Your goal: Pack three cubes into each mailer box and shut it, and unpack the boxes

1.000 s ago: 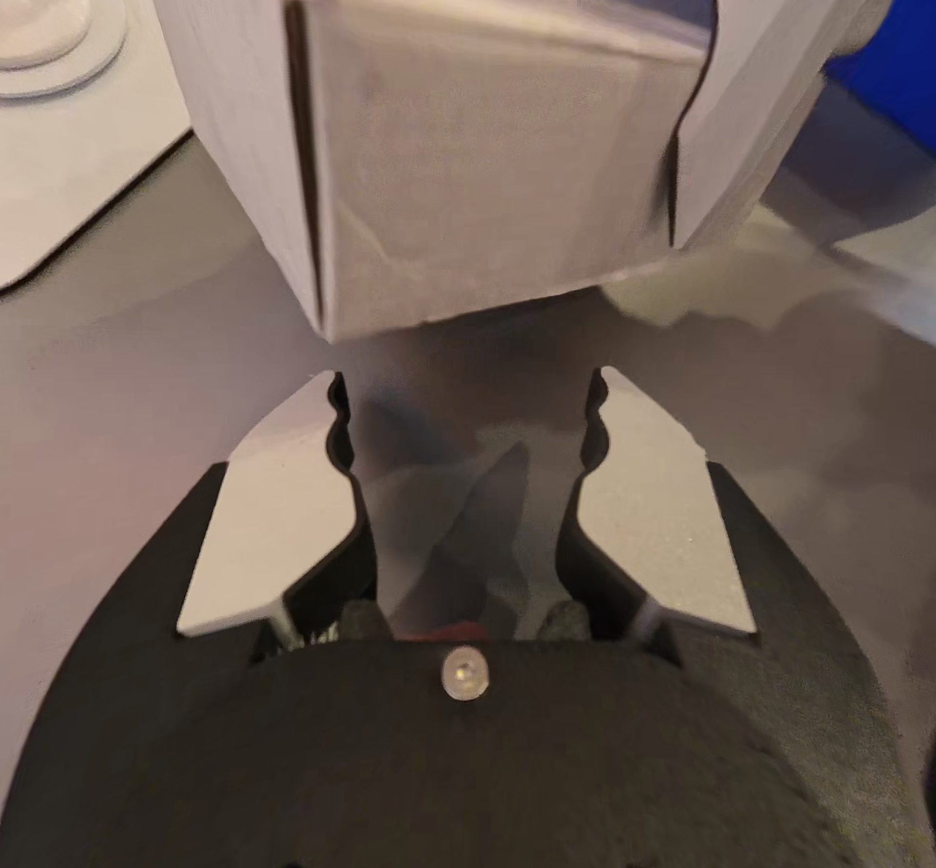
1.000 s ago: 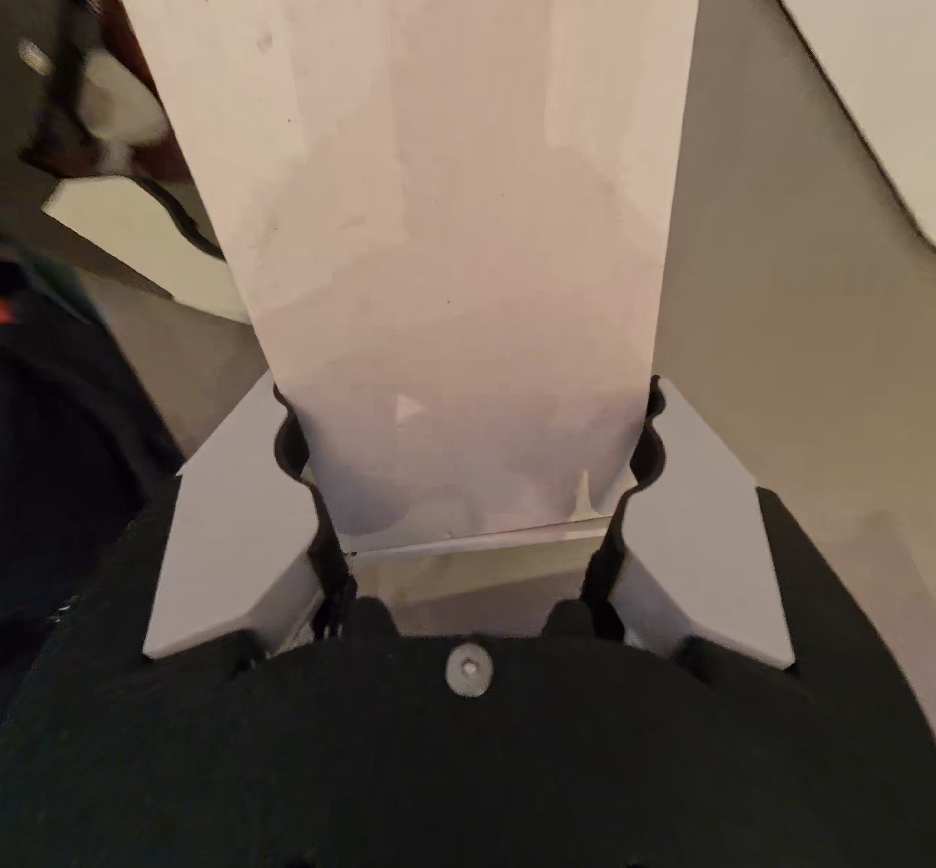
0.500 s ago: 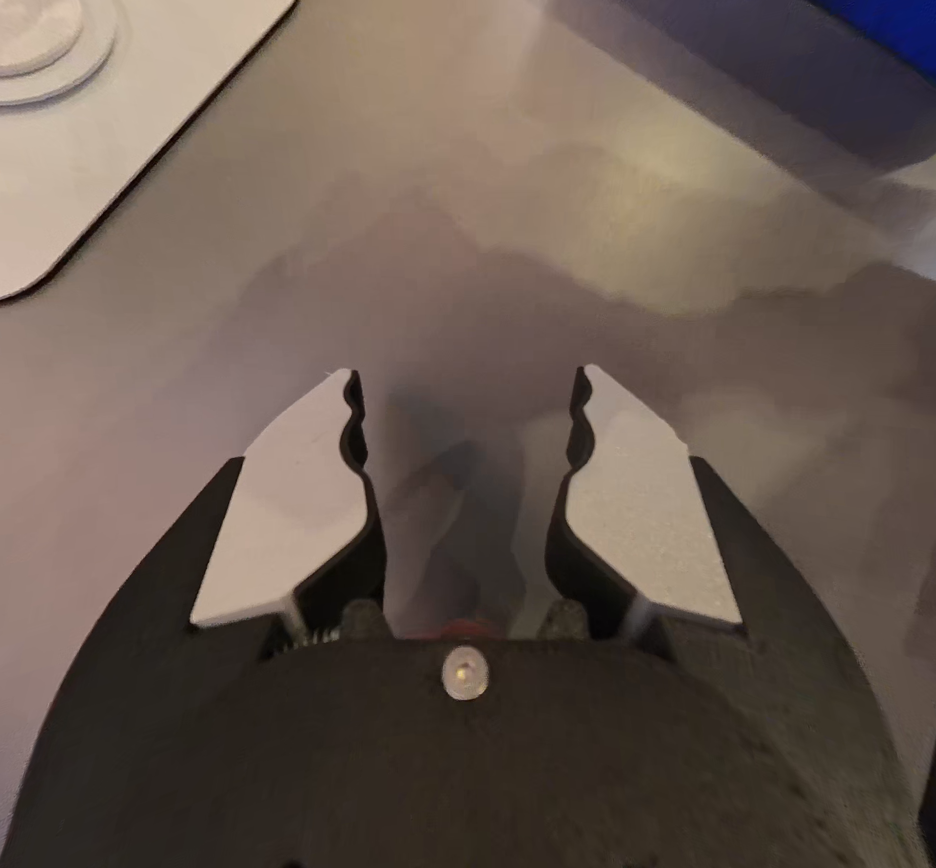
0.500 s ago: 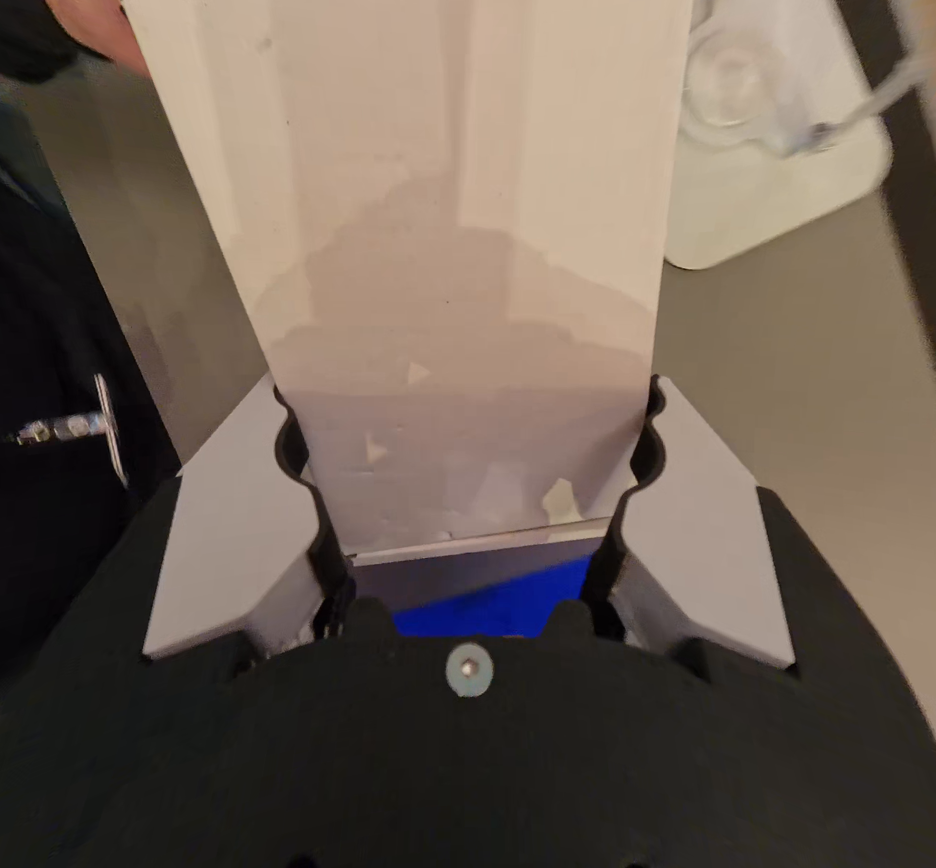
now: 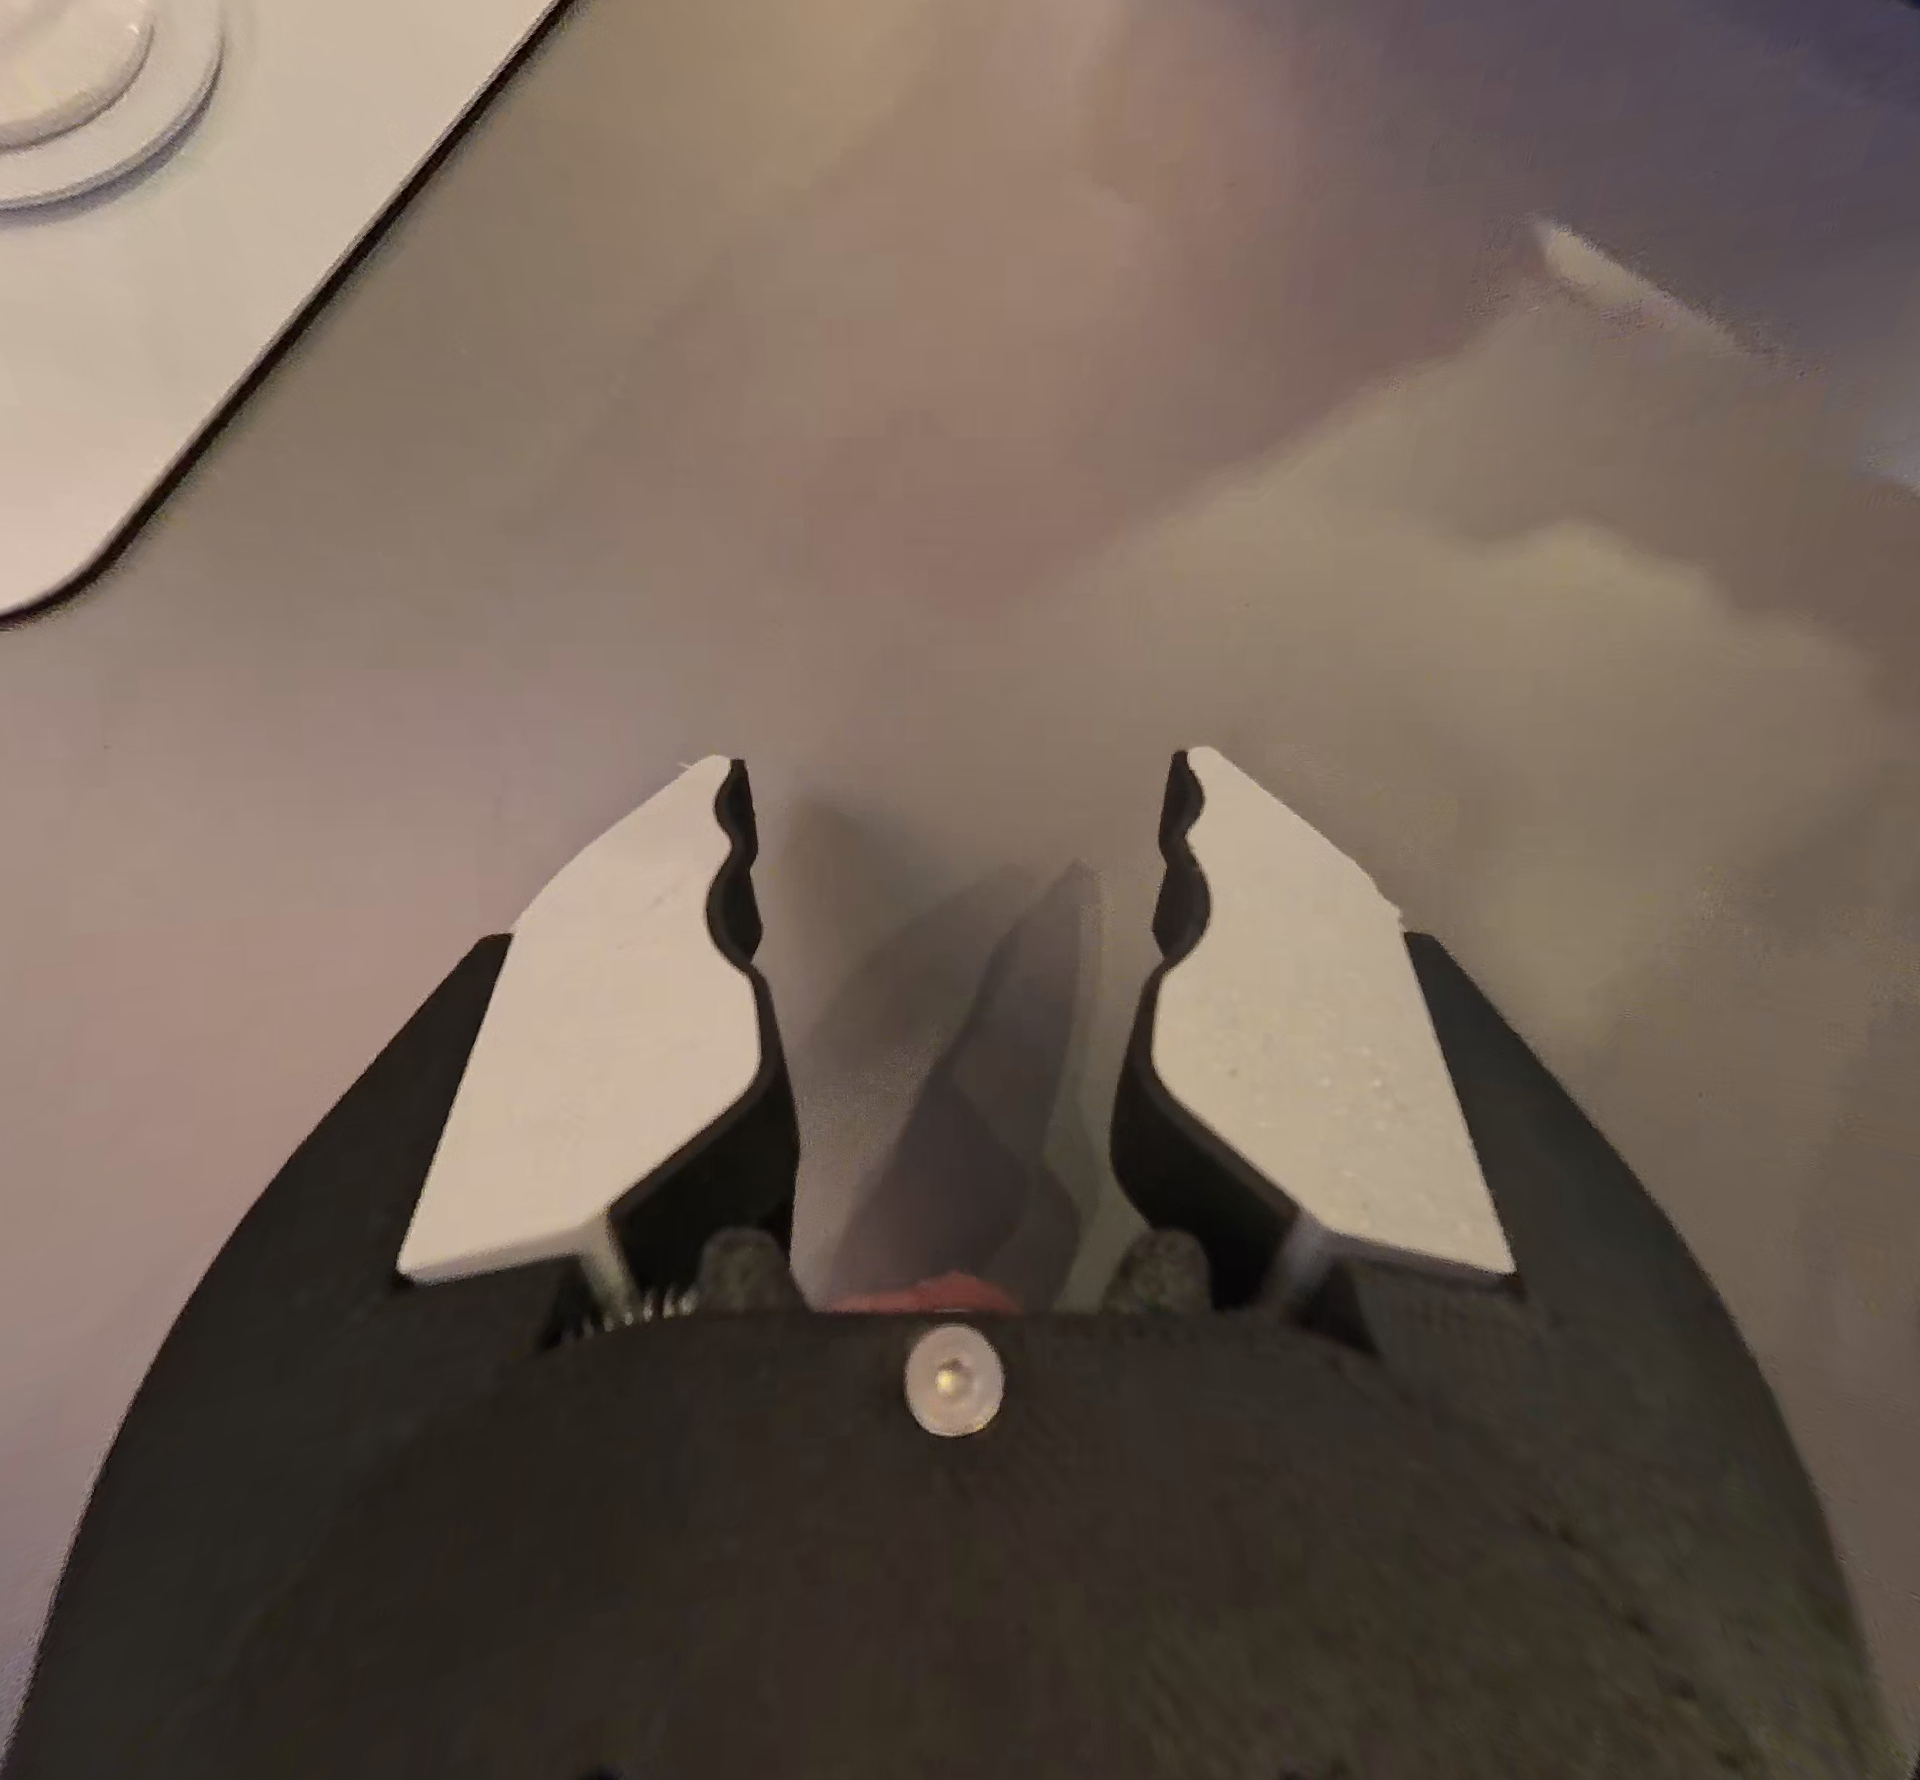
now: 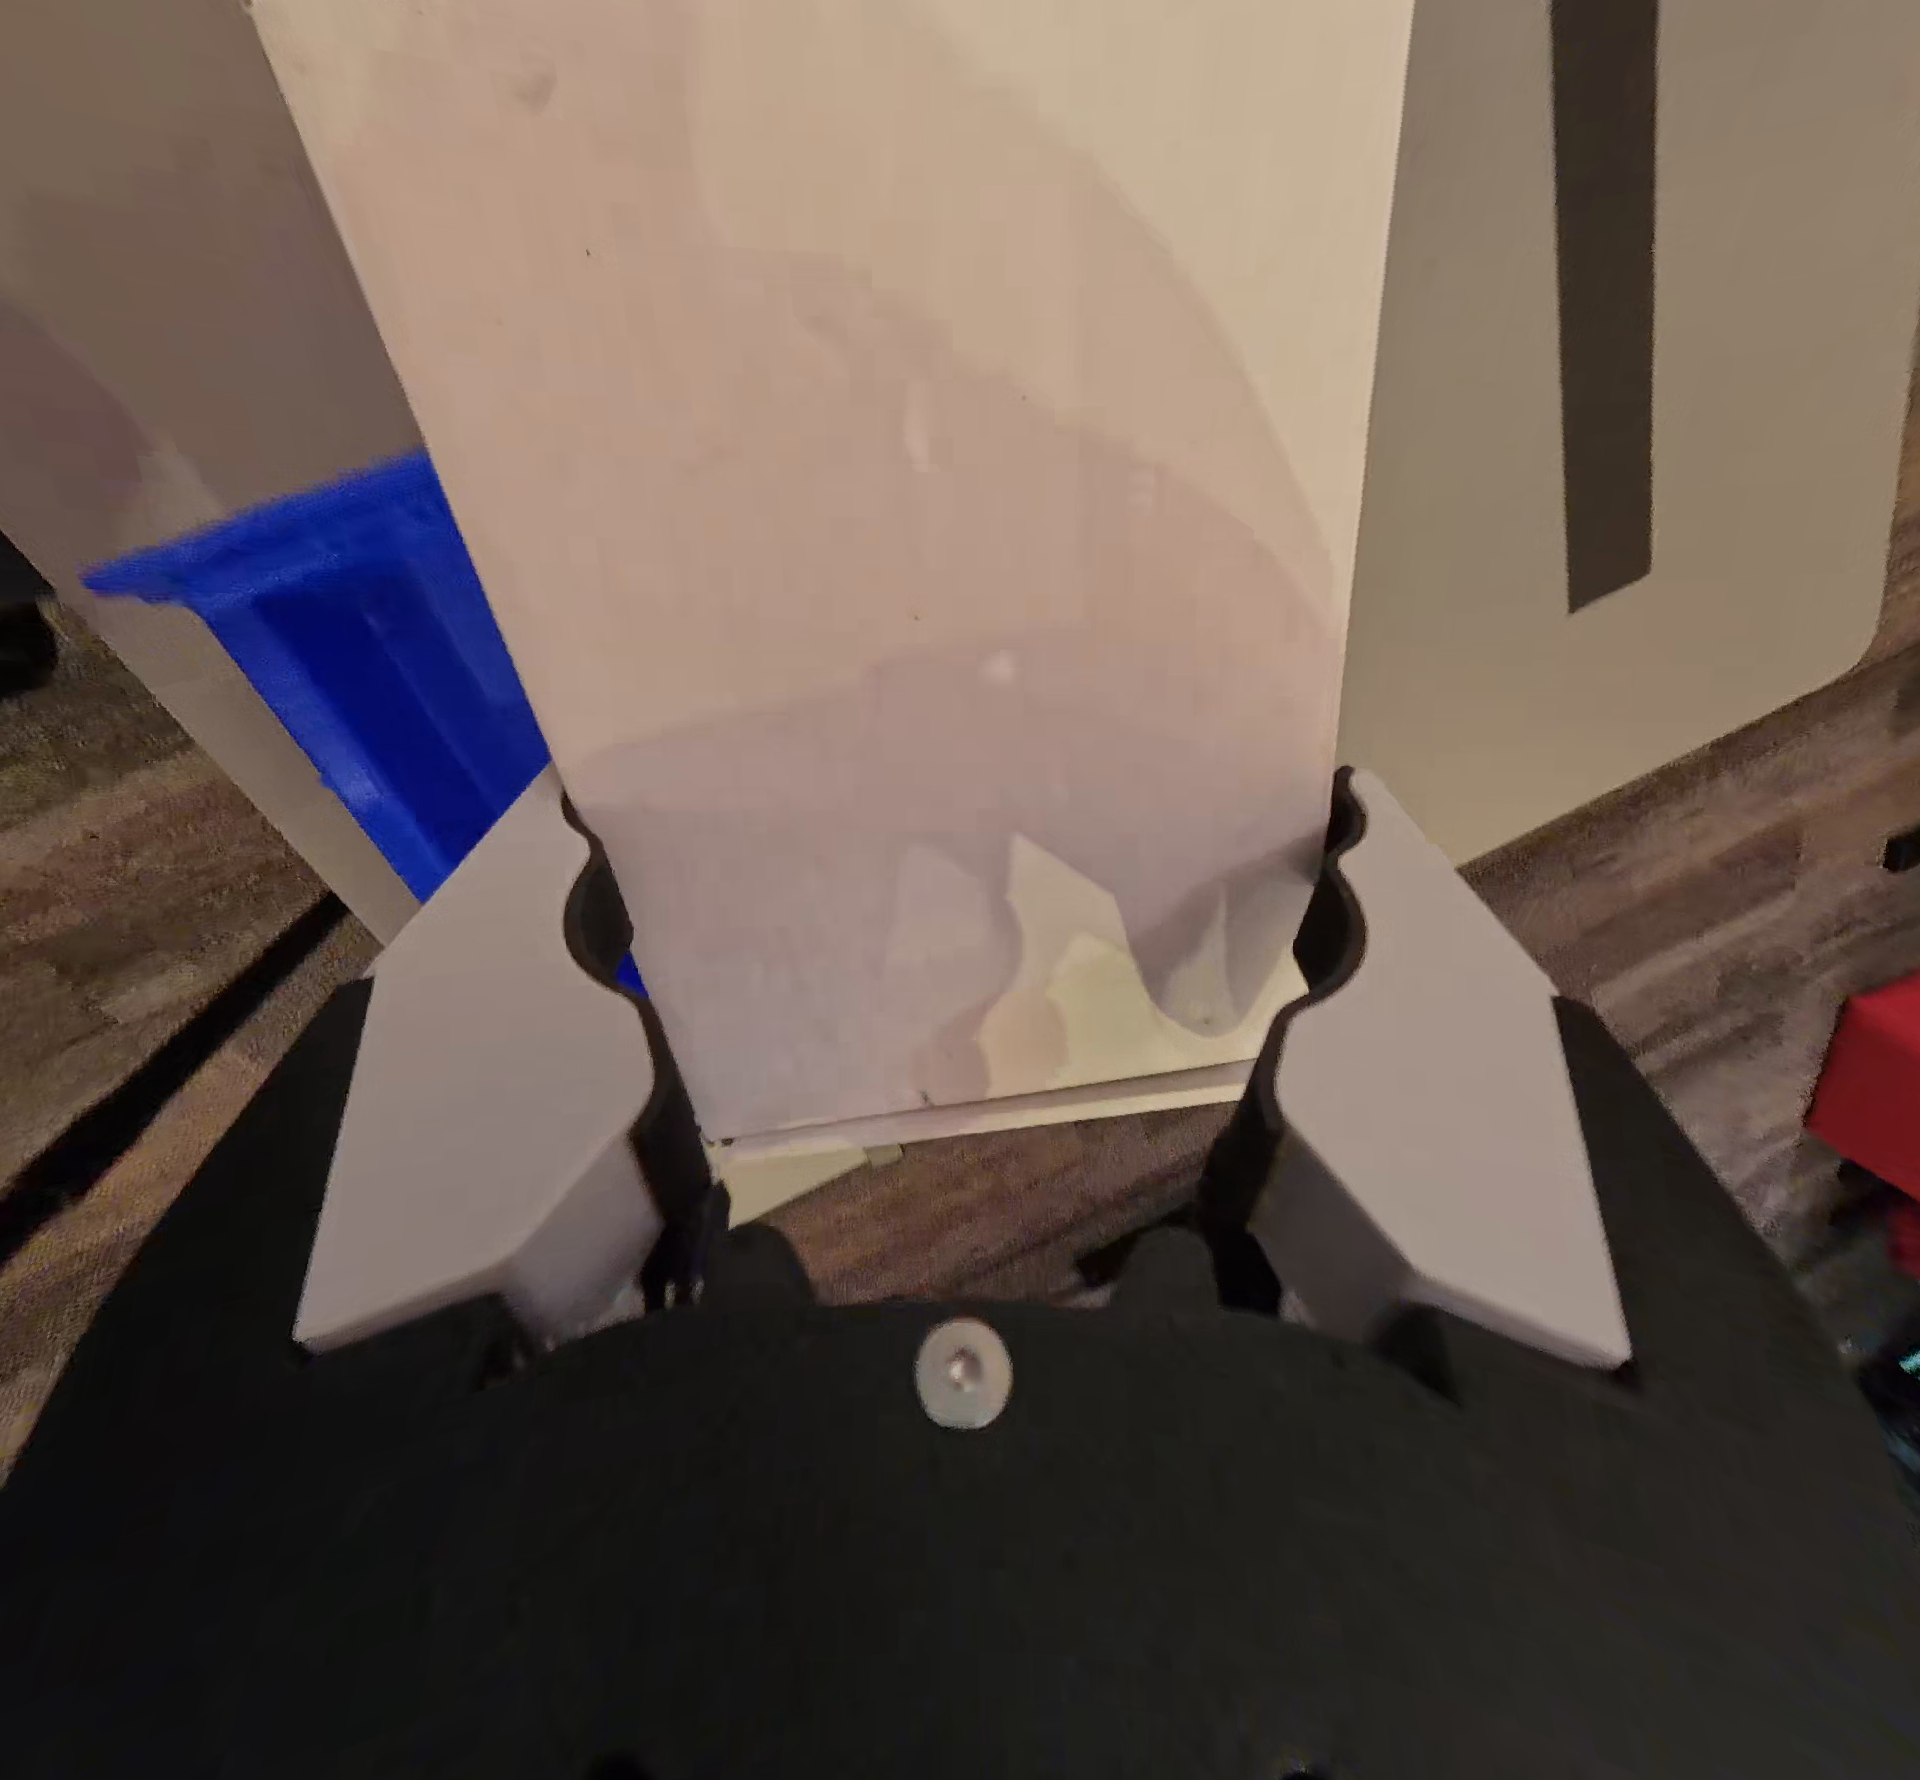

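Gripping the white mailer box [image 6: 831, 442] lengthwise, right jaws clamp its near end; left jaws gape.

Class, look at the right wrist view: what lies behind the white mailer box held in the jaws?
Behind the mailer box, a blue bin shows at its left and patterned floor below. Whatever lies directly behind the box is covered.

The white mailer box [image 6: 862, 442] is shut and flat, and its big plain side faces the camera. It is up in the air, with one end squeezed between two white fingers [image 6: 499, 1055] and the other end sticking out far away. No cubes can be seen.
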A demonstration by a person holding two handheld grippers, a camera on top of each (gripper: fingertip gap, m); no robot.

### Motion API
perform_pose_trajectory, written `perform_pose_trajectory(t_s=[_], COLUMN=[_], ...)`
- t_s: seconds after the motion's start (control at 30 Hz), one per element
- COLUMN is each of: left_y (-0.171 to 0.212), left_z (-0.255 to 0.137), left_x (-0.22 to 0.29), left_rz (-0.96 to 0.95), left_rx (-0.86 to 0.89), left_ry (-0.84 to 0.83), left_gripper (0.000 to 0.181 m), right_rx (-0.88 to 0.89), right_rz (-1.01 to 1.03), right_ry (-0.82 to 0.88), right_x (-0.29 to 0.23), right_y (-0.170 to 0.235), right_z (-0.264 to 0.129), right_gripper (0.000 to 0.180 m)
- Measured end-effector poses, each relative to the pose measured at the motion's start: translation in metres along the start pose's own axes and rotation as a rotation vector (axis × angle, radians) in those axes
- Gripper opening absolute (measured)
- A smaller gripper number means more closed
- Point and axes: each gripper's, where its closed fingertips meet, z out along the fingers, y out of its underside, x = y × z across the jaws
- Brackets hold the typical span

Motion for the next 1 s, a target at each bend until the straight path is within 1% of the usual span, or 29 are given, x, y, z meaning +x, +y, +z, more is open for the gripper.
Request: perform_pose_trajectory(t_s=[0.1, 0.3, 0.53, 0.6, 0.83, 1.0], left_y=[0.002, 0.006, 0.013, 0.012, 0.012, 0.01], left_z=[0.001, 0.007, 0.012, 0.012, 0.014, 0.013], left_x=[-0.001, 0.001, 0.006, 0.007, 0.009, 0.011], left_rz=[0.009, 0.01, 0.044, 0.064, 0.082, 0.099], left_rx=[-0.007, -0.025, -0.053, -0.05, -0.052, -0.051], left_ry=[-0.014, -0.012, -0.008, -0.015, -0.01, -0.018], left_gripper=[0.074, 0.074, 0.074, 0.074, 0.074, 0.076], right_rx=[-0.093, -0.235, -0.337, -0.337, -0.351, -0.352], right_rz=[-0.01, -0.061, -0.139, -0.149, -0.188, -0.19], right_ry=[-0.015, -0.044, -0.043, -0.054, -0.089, -0.096], right_x=[0.002, 0.003, 0.01, 0.012, 0.01, 0.009], right_y=[0.028, 0.055, 0.062, 0.063, 0.07, 0.071], right_z=[0.022, 0.072, 0.131, 0.144, 0.168, 0.168], right_gripper=[0.131, 0.131, 0.131, 0.131, 0.132, 0.133])
